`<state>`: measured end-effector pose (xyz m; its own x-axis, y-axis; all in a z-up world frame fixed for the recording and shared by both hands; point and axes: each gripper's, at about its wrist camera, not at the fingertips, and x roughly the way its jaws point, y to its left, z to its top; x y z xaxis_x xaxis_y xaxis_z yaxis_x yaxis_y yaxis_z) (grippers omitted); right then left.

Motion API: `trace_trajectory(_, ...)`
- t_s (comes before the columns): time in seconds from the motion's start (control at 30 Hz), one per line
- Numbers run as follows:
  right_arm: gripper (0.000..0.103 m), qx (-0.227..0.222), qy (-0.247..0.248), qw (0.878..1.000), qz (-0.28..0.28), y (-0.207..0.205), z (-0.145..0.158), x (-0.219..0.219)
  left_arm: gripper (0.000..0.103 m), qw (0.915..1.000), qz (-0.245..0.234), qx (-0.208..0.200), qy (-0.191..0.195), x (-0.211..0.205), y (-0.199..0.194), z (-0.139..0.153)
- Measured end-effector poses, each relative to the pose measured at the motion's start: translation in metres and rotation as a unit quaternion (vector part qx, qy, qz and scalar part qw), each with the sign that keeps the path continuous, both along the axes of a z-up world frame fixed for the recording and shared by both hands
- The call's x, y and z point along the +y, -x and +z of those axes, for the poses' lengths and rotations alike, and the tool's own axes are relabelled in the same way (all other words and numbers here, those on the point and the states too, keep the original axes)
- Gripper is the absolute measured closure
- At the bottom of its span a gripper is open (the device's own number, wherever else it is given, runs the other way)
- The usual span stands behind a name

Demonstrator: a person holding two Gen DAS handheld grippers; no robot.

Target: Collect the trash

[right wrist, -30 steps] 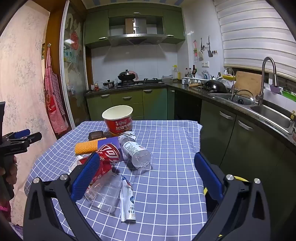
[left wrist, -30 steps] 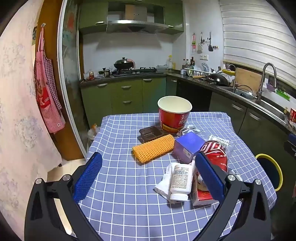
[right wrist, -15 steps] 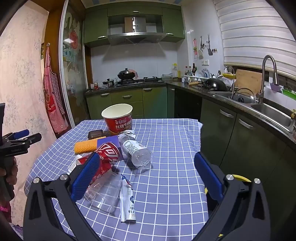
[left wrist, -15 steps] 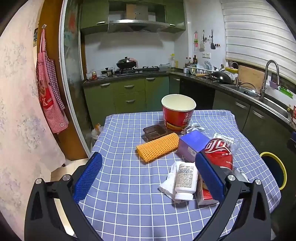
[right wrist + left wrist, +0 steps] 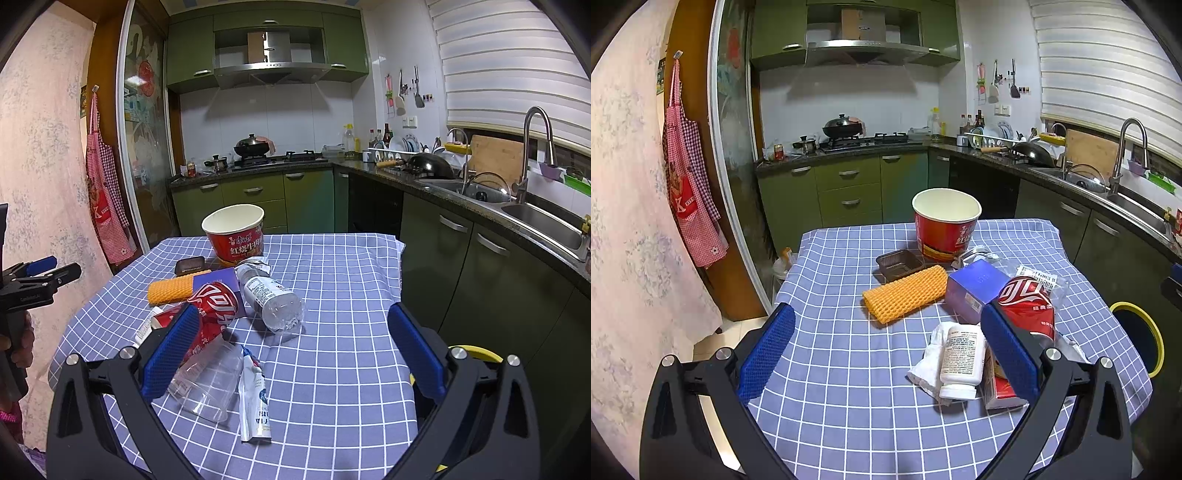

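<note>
The table [image 5: 831,369], in its blue checked cloth, looks a little farther off in the left view than a moment ago, with more of the kitchen showing. Nothing on the table has moved. So the job has not really begun, and all the trash is still waiting.

The trash sits in a heap near the right edge of the table. The biggest piece is the red noodle bowl [image 5: 946,225], upright toward the far edge. Just in front of it lies the orange wafer roll [image 5: 905,293], touching a purple box [image 5: 973,288]. Closer in are the red snack bag [image 5: 1028,306], a clear bottle [image 5: 269,299] on its side, a clear plastic cup [image 5: 207,384], a white pill bottle [image 5: 961,360] lying on a tissue, and a small white sachet [image 5: 255,402]. A bin with a yellow rim [image 5: 1137,336] stands on the floor past the right edge.

The left gripper [image 5: 886,354] hangs above the near edge, level and pointing at the heap. Its fingers are spread wide and hold nothing. The right gripper [image 5: 293,356] hangs over the near right corner, its fingers wide too, and empty.
</note>
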<state>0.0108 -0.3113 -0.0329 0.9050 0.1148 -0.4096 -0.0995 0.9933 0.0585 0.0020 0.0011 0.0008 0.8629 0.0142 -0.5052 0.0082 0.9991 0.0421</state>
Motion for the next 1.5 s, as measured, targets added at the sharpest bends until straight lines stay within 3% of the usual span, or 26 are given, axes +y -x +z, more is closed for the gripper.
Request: trace_trajectory(1.5,0.006,0.007,-0.001,1.000,0.000,-0.003,-0.012,0.002,0.004,0.9998,-0.006,0.008,-0.014,-0.007,-0.006,-0.008)
